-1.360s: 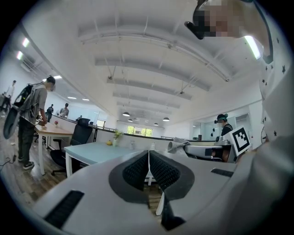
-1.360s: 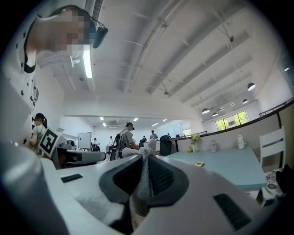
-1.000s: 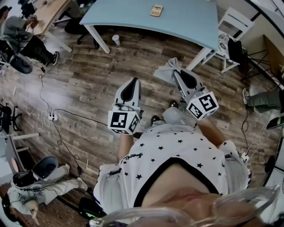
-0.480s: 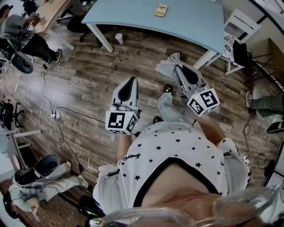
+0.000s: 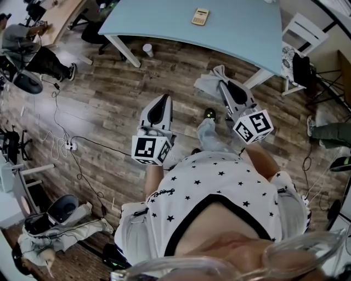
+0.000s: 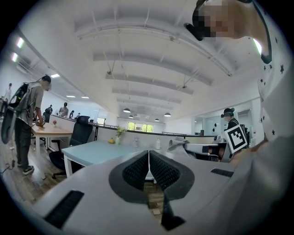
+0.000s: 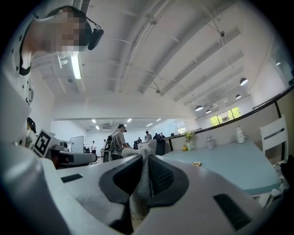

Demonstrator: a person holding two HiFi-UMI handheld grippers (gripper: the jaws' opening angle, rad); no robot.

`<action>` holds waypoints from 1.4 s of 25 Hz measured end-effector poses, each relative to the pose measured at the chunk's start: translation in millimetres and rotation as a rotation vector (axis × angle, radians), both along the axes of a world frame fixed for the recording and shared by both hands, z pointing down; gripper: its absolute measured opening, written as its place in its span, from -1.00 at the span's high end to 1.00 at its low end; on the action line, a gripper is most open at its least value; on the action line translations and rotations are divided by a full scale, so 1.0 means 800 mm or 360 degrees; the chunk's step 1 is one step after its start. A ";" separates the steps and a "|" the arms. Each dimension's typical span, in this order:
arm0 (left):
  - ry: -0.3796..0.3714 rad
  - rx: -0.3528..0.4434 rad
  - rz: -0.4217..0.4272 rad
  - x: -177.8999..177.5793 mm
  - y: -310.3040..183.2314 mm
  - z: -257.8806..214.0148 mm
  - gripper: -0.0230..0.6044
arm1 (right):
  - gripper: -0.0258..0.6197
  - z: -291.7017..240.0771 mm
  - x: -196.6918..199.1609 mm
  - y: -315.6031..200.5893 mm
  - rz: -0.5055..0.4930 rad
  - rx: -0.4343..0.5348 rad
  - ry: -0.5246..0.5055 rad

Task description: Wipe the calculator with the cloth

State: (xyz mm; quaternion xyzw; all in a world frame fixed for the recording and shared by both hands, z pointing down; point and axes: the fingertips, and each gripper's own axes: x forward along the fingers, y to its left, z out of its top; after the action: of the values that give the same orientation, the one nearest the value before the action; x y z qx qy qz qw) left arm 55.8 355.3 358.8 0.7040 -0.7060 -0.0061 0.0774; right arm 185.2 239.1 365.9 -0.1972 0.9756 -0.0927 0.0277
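The calculator (image 5: pixel 200 16) lay on the far table (image 5: pixel 241 33), well apart from the right gripper (image 5: pixel 221 83), which clamped the cloth (image 5: pixel 205 85). The left gripper's (image 5: pixel 164 99) jaws were together, holding nothing.

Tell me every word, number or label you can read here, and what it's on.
Nothing here can be read.
Calculator on the table: keys and display too small to read.
Marker cube on the left gripper and marker cube on the right gripper: black-and-white square patterns, no letters.
Cloth: no print visible.
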 end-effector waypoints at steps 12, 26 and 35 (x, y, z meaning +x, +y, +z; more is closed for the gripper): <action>0.0007 -0.0018 -0.0010 -0.030 -0.101 0.002 0.82 | 0.82 0.006 -0.028 -0.094 -0.0006 -0.0028 0.0008; -0.0048 -0.0018 0.0002 -0.031 -0.215 -0.012 0.82 | 0.82 -0.009 -0.026 -0.214 0.0034 -0.0010 -0.0075; -0.0078 -0.0025 0.0033 -0.021 -0.277 -0.012 0.82 | 0.82 0.003 -0.010 -0.277 0.0086 -0.0055 -0.0095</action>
State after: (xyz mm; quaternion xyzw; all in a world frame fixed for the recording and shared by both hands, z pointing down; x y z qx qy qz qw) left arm 39.1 133.9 349.2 0.7106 -0.7003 0.0172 0.0656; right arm 177.2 17.2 368.6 -0.2211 0.9669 -0.1147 0.0559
